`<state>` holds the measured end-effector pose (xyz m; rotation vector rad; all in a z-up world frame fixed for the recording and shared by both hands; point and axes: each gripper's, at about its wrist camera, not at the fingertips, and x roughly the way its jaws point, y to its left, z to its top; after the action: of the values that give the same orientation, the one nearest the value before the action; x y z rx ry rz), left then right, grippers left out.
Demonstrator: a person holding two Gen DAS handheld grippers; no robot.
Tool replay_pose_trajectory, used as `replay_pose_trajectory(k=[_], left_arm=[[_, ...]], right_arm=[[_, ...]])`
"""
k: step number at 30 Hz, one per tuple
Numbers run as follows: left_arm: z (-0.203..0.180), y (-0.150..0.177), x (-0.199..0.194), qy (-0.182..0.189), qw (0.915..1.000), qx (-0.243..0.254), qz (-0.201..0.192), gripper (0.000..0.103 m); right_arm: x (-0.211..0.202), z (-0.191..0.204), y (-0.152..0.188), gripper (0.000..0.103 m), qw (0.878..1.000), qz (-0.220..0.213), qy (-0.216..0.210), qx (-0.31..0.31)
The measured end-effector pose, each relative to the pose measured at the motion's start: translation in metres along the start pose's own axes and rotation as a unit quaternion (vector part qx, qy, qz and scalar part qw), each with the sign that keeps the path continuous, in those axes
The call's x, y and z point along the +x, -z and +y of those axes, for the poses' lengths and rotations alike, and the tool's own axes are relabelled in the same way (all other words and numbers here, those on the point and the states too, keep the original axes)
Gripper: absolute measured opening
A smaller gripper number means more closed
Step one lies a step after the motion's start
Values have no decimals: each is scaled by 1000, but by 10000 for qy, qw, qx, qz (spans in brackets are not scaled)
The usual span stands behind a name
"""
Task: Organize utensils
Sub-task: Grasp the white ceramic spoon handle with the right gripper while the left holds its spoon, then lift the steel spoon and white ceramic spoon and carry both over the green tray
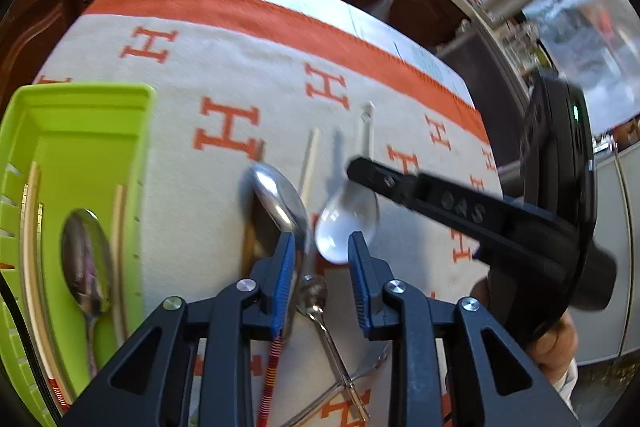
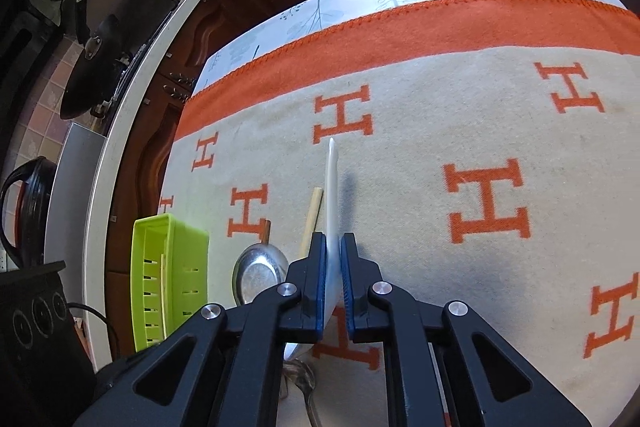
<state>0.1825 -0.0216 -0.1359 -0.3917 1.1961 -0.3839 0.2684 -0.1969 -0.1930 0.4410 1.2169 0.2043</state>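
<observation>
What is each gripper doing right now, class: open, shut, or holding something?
Left gripper: open, holding nothing.
Right gripper: shut on the white plastic spoon.

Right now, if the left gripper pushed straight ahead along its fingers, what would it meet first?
Probably the small metal spoon lying between the open left gripper fingers, then the blanket. The large metal spoon sits just left; depth is unclear.

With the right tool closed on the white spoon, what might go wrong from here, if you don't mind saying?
1. The right tool pinches the white spoon on edge; it may twist or slip out when lifted.
2. The metal spoon and chopstick lie close beside it and could be knocked.
3. The open left tool hovers nearby, so the two might collide.
</observation>
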Motion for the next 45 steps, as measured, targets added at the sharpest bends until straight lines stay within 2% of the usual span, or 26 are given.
replay_pose_trajectory(k=[5, 10, 12, 13, 14, 16, 18, 20, 25, 34, 41, 45], left_arm=[[13, -13, 5, -25, 9995, -304, 7, 42], [18, -19, 24, -8, 9986, -513, 136, 42], [17, -20, 31, -39, 9985, -525, 153, 37], [16, -21, 33, -50, 9985, -533, 121, 17], [16, -22, 37, -51, 9983, -562, 136, 9], [15, -21, 39, -29, 9979, -635, 95, 6], [8, -20, 35, -198, 9985, -497, -60, 4], [4, -18, 30, -183, 9988, -449, -112, 4], [-5, -14, 4, -71, 9993, -317, -181, 3], [-27, 12, -76, -122, 9985, 228, -491, 4], [1, 31, -141, -106, 9959, 134, -885, 6], [29, 40, -164, 103, 9945, -156, -1033, 6]], right_arm=[[-7, -5, 1, 7, 10000, -52, 12, 20], [-11, -12, 3, 7, 10000, -58, 2, 68], [-12, -14, 5, 7, 9999, -59, 3, 81], [-12, -16, 5, 7, 9999, -60, 1, 95], [-12, -17, 6, 7, 9999, -63, 2, 107], [-13, -19, 7, 7, 9999, -68, -4, 131], [-13, -21, 8, 7, 9999, -66, -17, 158], [-14, -23, 10, 7, 9998, -69, -36, 192], [-31, -24, 17, 7, 9995, -175, -141, 210], [-90, -1, 45, 7, 9984, -485, -266, -105], [-115, 44, 83, 7, 9967, -466, -306, -583], [-120, 81, 104, 7, 9941, -433, -349, -934]])
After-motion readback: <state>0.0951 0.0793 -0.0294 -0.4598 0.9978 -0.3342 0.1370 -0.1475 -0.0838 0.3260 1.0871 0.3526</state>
